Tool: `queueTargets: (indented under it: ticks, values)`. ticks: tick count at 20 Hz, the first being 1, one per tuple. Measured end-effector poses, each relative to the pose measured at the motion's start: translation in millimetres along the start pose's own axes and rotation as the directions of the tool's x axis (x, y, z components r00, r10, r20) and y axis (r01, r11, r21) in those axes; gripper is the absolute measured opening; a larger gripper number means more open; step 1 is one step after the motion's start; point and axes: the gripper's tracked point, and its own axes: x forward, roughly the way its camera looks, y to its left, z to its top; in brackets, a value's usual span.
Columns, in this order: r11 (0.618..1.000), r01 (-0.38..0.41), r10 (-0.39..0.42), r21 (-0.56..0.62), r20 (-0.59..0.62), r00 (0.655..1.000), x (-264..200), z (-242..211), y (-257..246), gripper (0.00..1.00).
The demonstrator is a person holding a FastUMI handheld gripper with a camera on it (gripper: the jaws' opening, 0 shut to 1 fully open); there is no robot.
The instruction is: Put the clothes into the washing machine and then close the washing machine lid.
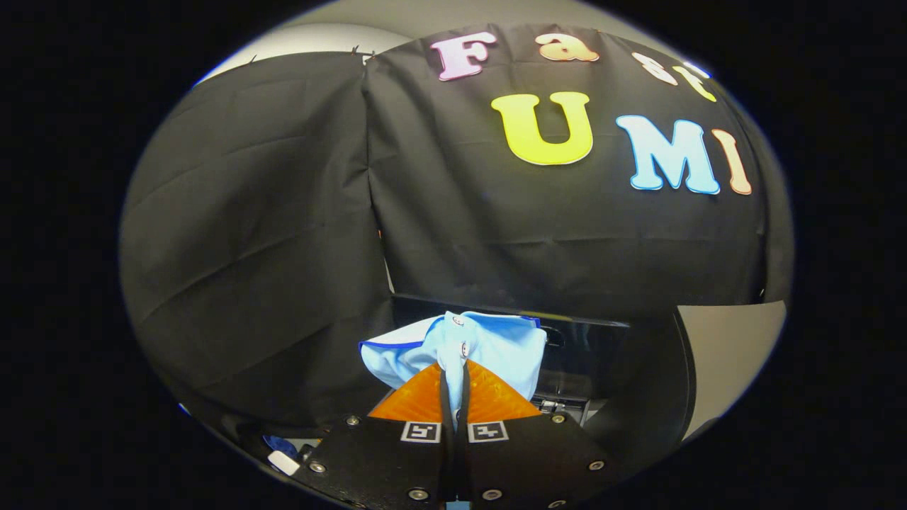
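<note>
Now the claw [454,368] pinches the light-blue garment [496,343], held in open air before the booth wall [283,248].

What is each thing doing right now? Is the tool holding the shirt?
tool: shut on the light blue shirt, both fingers pinching the cloth.
light blue shirt: bunched up, lifted, hanging from the fingers.
dark machine: just beyond the shirt; lid state cannot be told.

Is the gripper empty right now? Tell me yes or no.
No: the gripper is shut on a light blue garment, a fold of it pinched between both fingers and the rest bunched just ahead of them.
</note>
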Motion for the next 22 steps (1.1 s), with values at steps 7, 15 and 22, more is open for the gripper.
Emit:
queueTargets:
  ticks: [7,15,22]
  values:
    - [1.0,0.019,-0.019,0.002,-0.062,0.998,33.9,-45.8,-3.5,0.0]
    - [0.997,0.067,-0.063,0.024,-0.12,0.991,72.5,-94.3,-11.0,0.02]
    - [0.995,0.092,-0.083,0.027,-0.228,0.97,93.0,-154.0,-15.2,0.1]
